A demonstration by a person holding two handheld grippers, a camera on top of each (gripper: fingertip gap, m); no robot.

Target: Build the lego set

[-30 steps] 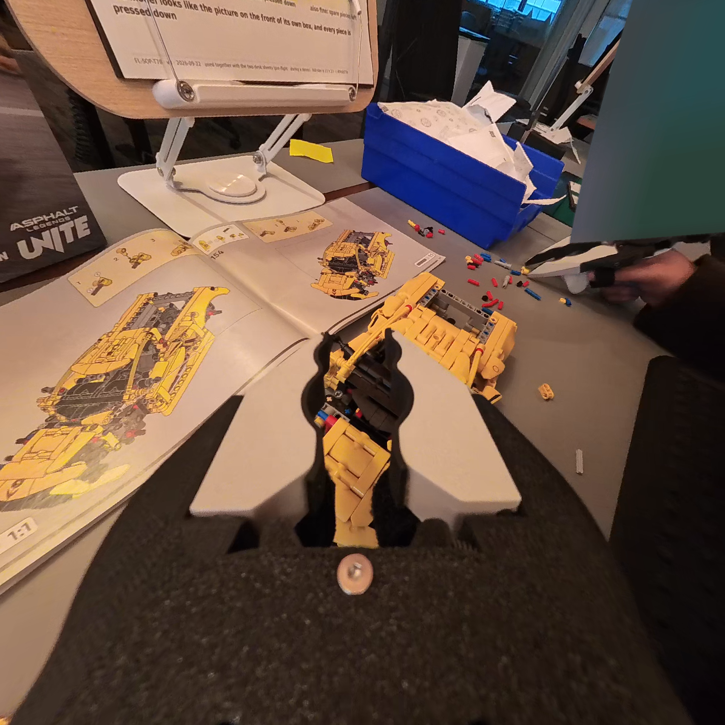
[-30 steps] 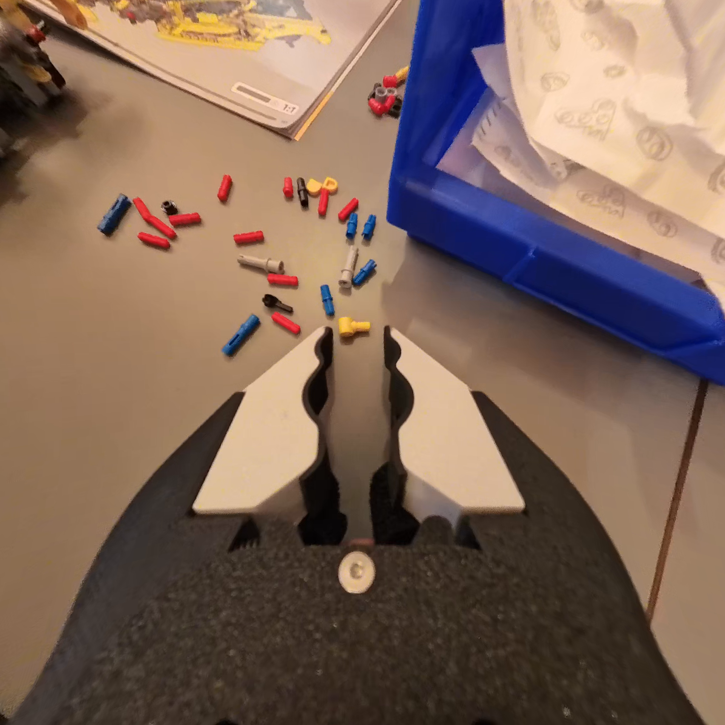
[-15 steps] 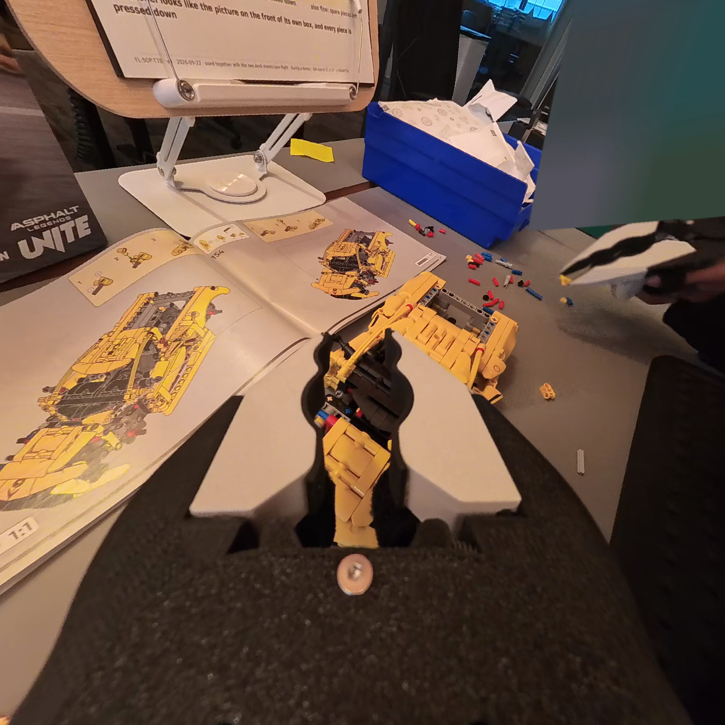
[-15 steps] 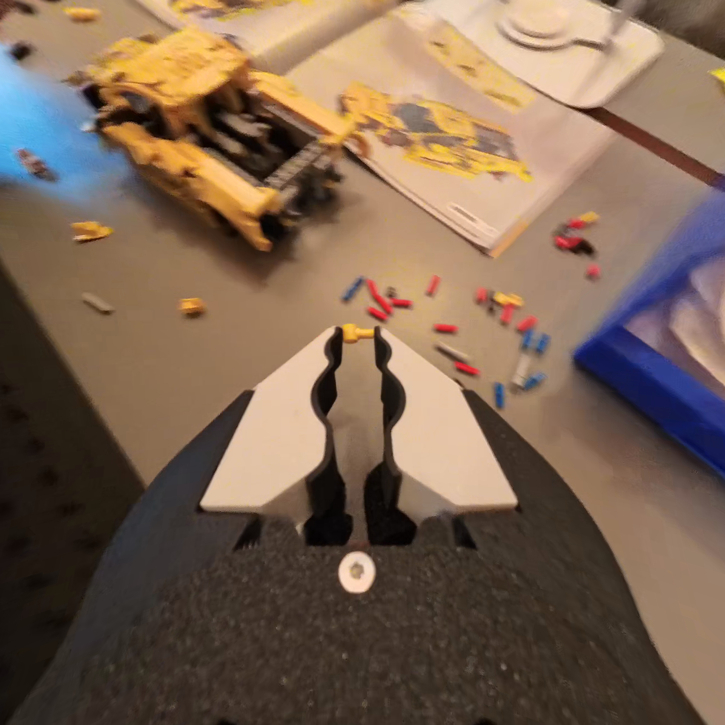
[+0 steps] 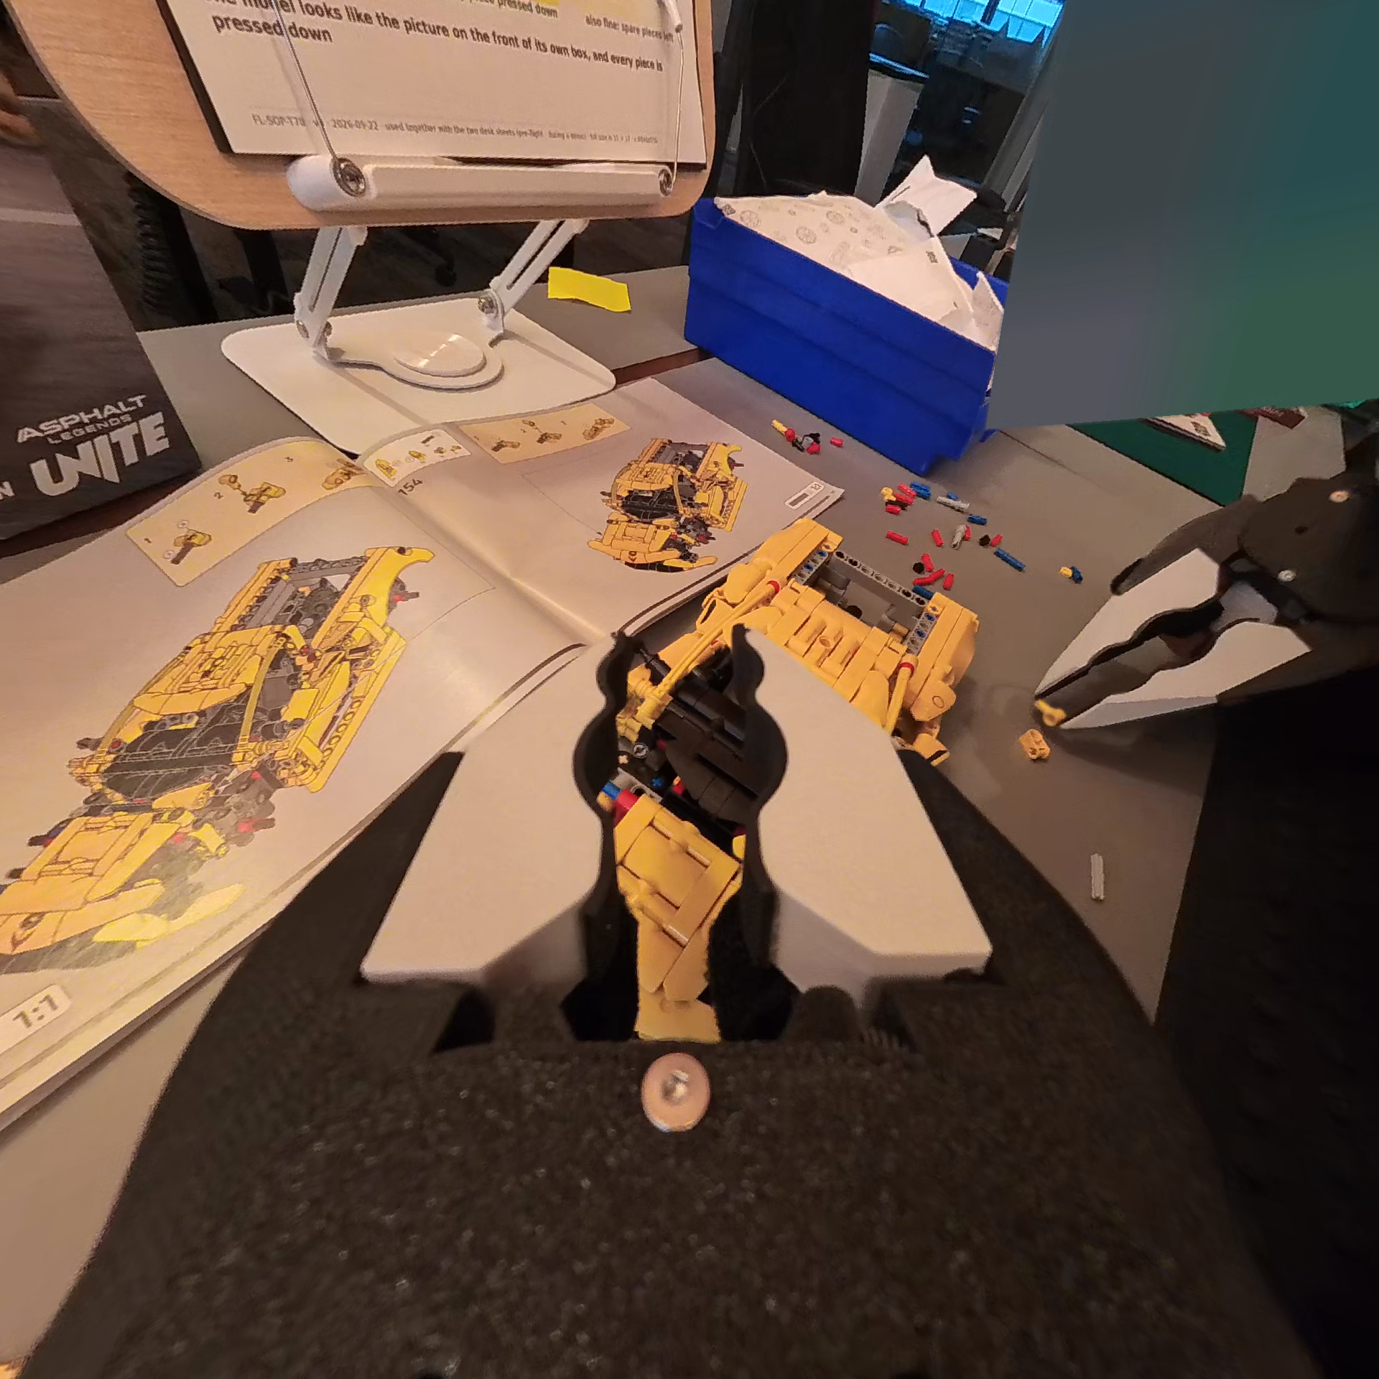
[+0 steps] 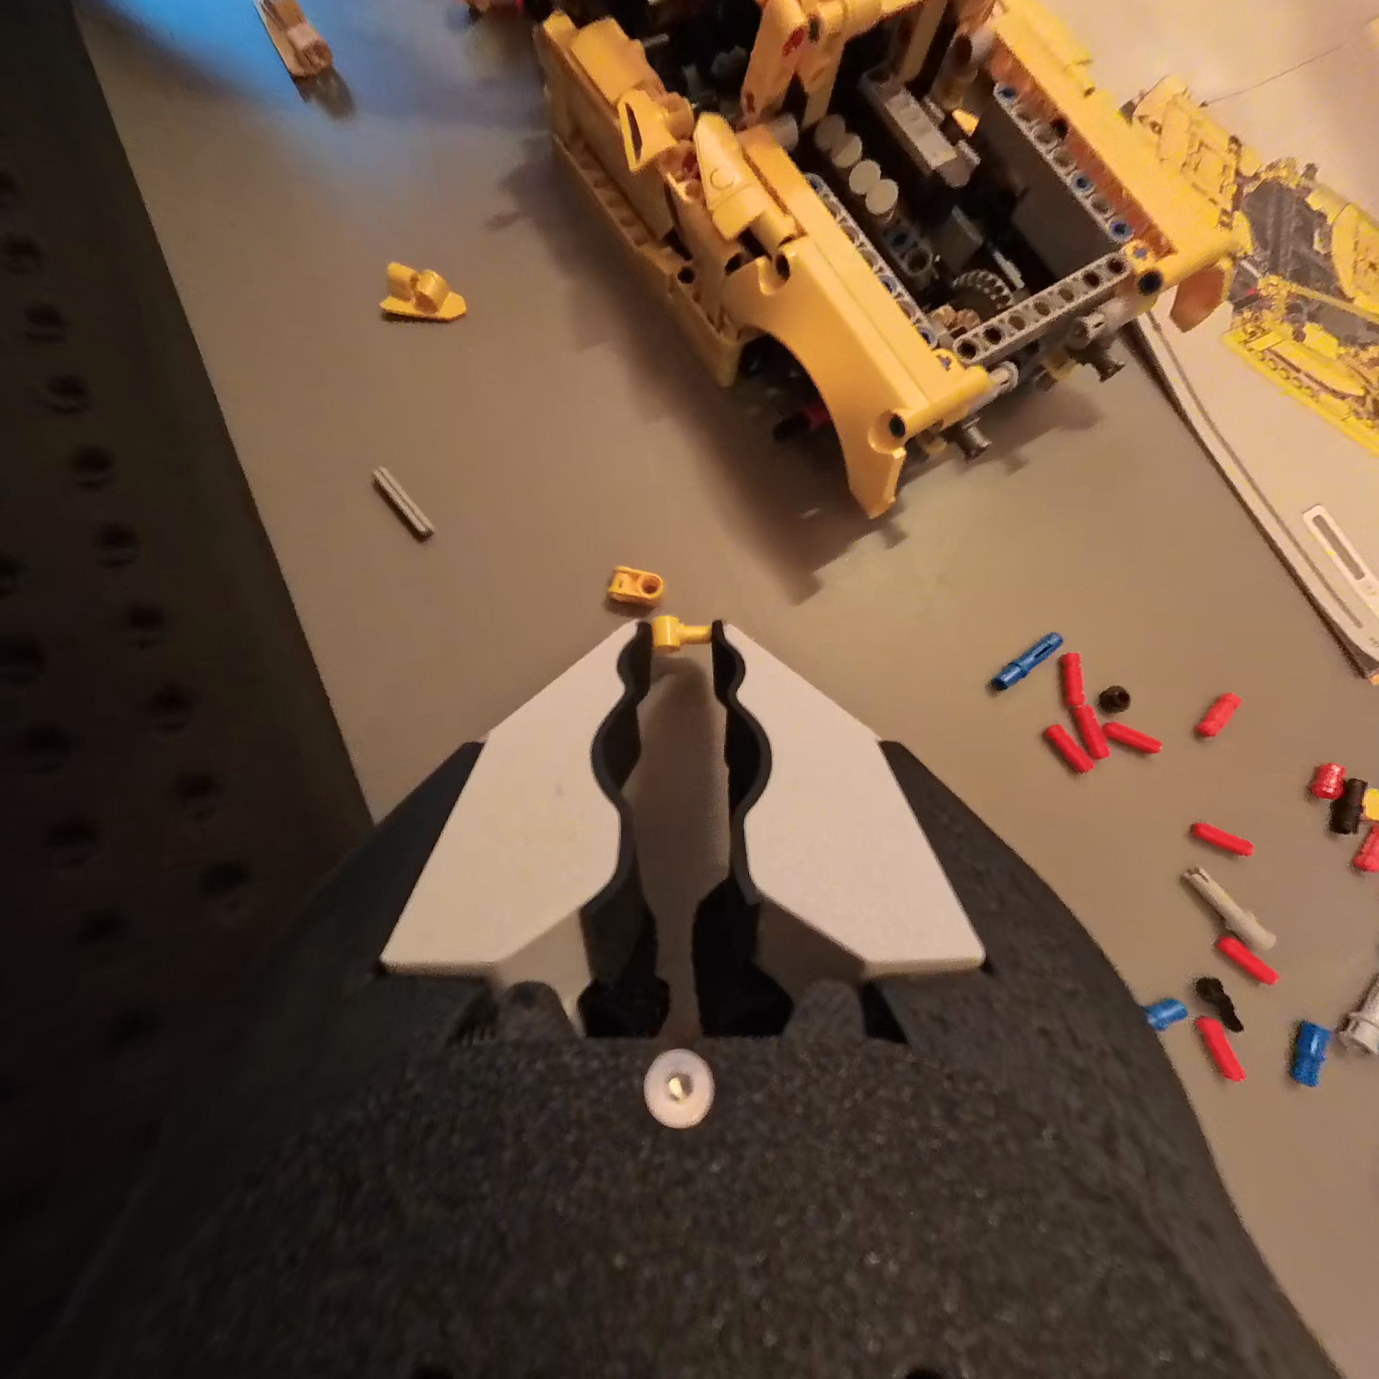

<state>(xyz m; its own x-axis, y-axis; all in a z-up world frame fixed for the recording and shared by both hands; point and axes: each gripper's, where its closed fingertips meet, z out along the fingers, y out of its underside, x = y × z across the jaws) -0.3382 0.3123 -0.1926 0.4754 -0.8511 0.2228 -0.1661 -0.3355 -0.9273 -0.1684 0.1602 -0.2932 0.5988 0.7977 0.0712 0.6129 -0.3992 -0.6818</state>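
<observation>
So the grey table (image 5: 1045, 806) is pretty cluttered. An open instruction booklet (image 5: 313, 642) lies flat across the left side, with the yellow lego car model (image 5: 843, 634) sitting just off its right page. Behind that there's a white document stand (image 5: 418, 366), a yellow sticky note (image 5: 589, 289) and a blue bin (image 5: 828, 358). Red and blue pins (image 6: 1097, 731) are scattered near the bin, plus a grey axle (image 6: 403, 501) and a small yellow connector (image 6: 634, 584) by themselves.

Warm, dim indoor light falls on your desk (image 5: 1045, 806); soft shadows lie under the yellow model (image 6: 813, 351). Your right view is motion-blurred toward its edges, with a blue smear top-left. Both views bow at the rims.
</observation>
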